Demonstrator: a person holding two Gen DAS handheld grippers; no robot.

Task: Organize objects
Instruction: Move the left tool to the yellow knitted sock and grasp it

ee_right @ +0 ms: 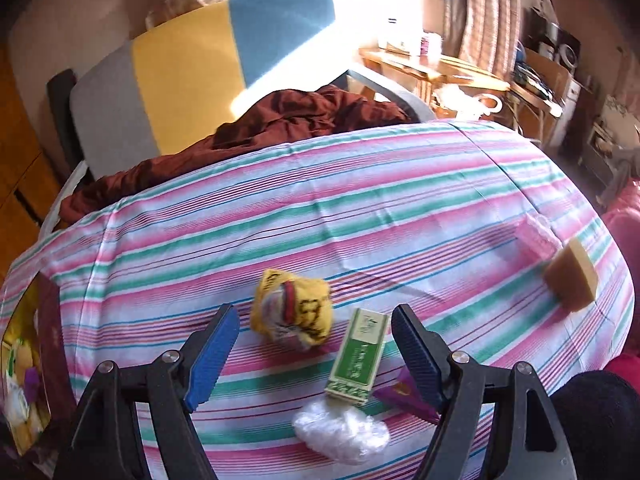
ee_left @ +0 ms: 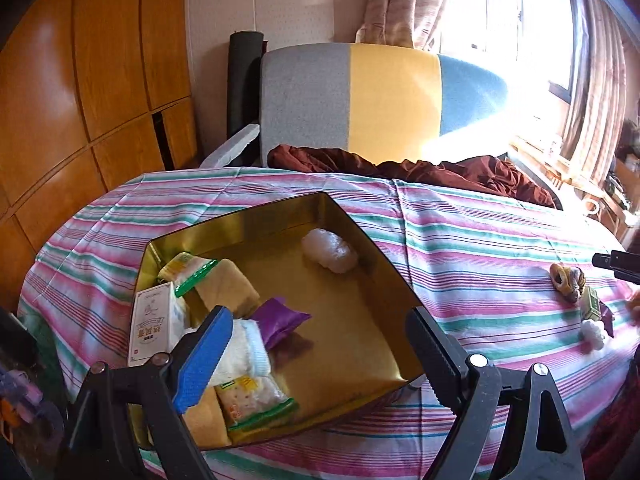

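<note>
Left wrist view takes in the striped cloth [ee_left: 460, 240] spread over the table, filling the middle of the frame, with a chair [ee_left: 360, 100] in grey, yellow and blue panels behind it at upper centre and a dark red cloth [ee_left: 420, 170] bunched at its foot. On the cloth, centre left, sits the gold tin [ee_left: 352, 304], open at the top. Inside it, along the left and lower side, lie a white carton [ee_left: 150, 320], two green-edged snack packets [ee_left: 188, 270], a tan sponge [ee_left: 230, 288], a purple sachet [ee_left: 278, 318] and a rolled white cloth [ee_left: 244, 350]; a white plastic wad [ee_left: 330, 250] lies alone near the tin's far right wall. The left gripper [ee_left: 320, 352] hangs over the tin at the bottom of the frame, its jaws wide apart and holding nothing.

Right wrist view shows more of the striped cloth with the loose things at lower centre: a crumpled yellow bundle [ee_right: 292, 312], a green and white box [ee_right: 356, 356] just right of it, a clear plastic wad [ee_right: 340, 432] touching the box's near end, and a purple wrapper [ee_right: 400, 394] against the right finger. A tan sponge block [ee_right: 572, 280] lies well apart at the right edge. The right gripper [ee_right: 316, 360] is spread open above the box, gripping nothing.
</note>
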